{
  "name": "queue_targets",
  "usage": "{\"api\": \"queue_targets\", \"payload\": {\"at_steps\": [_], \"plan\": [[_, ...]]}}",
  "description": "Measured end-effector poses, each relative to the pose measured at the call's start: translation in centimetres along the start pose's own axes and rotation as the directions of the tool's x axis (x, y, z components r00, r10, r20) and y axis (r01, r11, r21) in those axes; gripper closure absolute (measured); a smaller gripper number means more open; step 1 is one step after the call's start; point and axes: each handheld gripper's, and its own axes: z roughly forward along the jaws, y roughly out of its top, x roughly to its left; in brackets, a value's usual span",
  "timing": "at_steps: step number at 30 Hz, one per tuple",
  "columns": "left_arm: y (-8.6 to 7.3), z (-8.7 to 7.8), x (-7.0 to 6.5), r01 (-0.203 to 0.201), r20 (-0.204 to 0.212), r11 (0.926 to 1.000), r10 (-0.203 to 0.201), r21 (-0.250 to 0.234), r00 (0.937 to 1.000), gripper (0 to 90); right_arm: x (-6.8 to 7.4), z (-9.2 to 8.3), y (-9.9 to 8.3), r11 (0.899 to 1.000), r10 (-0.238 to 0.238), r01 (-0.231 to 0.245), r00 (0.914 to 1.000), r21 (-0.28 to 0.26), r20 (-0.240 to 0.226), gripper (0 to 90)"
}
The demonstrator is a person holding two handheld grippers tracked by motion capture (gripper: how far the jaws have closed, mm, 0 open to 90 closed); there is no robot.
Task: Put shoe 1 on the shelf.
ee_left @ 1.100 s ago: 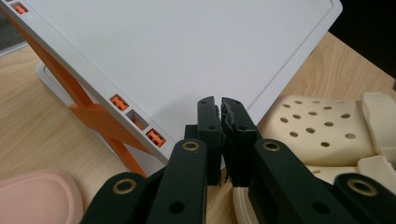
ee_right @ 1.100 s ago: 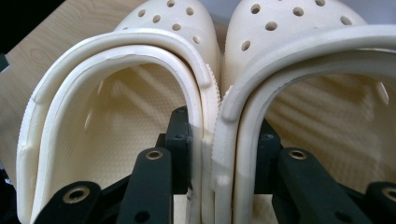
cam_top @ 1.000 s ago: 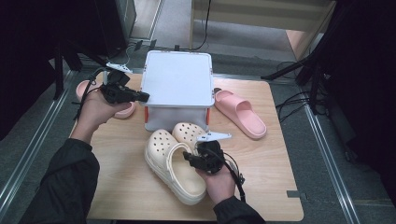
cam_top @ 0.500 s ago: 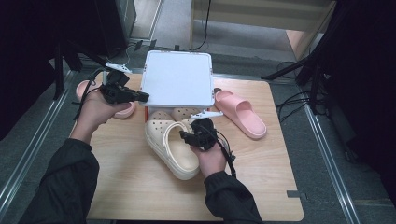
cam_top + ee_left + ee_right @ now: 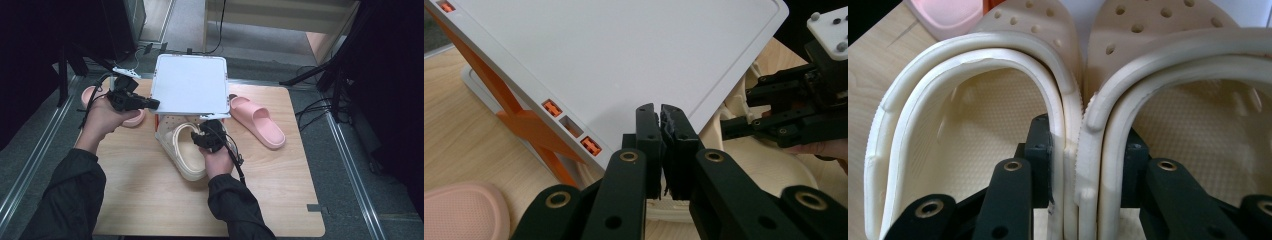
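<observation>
- Right gripper: jaws part-open, one inside each cream clog, pinching their touching inner walls together.
- The clogs lie side by side on the table, lengthwise, toes pointing away under the white lid.
- Left gripper: jaws clamped on the lid's edge, holding it tilted up.
- A pink slipper lies right of the box.

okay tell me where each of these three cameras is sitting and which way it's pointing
High view: above the person's side, looking forward and down on the table; both forearms, left claw, right claw.
Left gripper view: rides the left claw, facing the raised white lid, jaws shut on its edge.
Right gripper view: rides the right claw, facing the cream clogs, jaws pinching their adjoining walls.
Shared: high and left gripper views both show lid, clogs, right claw.
</observation>
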Motion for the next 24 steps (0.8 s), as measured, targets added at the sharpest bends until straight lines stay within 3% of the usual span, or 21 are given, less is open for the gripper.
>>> {"api": "queue_targets", "payload": {"at_steps": [10, 24], "plan": [[0.0, 0.0, 0.0, 0.001, 0.003, 1.0000, -0.001, -0.003, 1.0000, 86.6, 0.1, 1.5, -0.1, 0.999, 0.038, -0.037, 0.9988, -0.020, 0.030, 67.4], [0.0, 0.0, -0.1, 0.001, -0.006, 1.0000, -0.001, -0.001, 1.0000, 86.5, 0.2, 0.7, -0.7, 1.000, 0.019, -0.019, 0.9997, -0.018, -0.013, 57.9]]}}
